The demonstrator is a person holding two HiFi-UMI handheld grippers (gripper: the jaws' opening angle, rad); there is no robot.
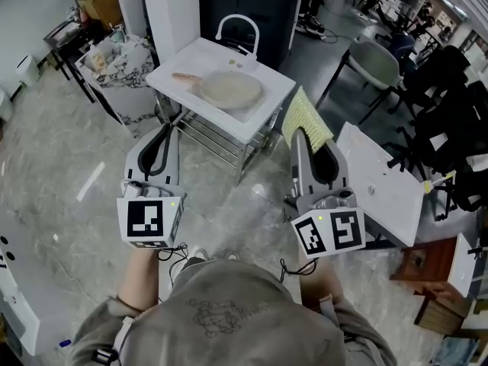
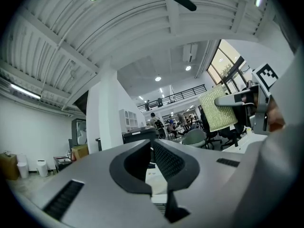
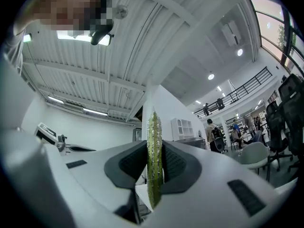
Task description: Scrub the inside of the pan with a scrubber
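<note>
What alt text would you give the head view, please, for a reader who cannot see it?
The right gripper clamps a yellow-green scrubber; the left gripper is shut and empty. Ahead, a pan lies on a white table.

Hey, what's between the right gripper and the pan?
Head view: the scrubber clamped in the right gripper, then bare white table up to the pan.

I stand in a large open-plan office hall: black swivel chairs (image 1: 450, 71), white rectangular desks (image 1: 381, 183), a ribbed white ceiling (image 2: 118, 27) and a black-railed mezzanine (image 2: 183, 93).
</note>
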